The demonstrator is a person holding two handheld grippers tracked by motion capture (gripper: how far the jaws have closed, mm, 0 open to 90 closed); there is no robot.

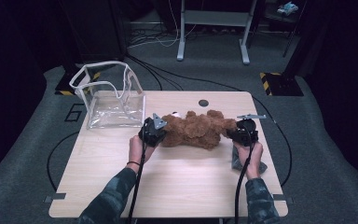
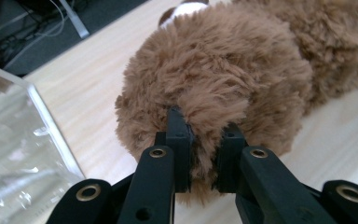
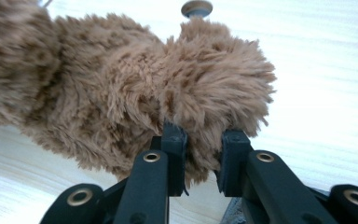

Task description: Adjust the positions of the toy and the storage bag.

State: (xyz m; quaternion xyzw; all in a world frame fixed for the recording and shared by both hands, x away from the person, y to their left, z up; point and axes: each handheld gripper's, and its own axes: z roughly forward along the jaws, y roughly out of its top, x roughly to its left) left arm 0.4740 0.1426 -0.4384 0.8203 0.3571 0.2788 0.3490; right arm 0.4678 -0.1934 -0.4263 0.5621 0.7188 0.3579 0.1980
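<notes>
Both tongs [image 1: 159, 132] [image 1: 233, 133] pinching teddy bear [image 1: 196, 128] — forearms level

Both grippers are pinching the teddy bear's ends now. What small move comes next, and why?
Probably lift it slightly and level: the left gripper and right gripper each pinch fur at opposite ends of the teddy bear, which lies flat on the table beside the clear bag.
</notes>
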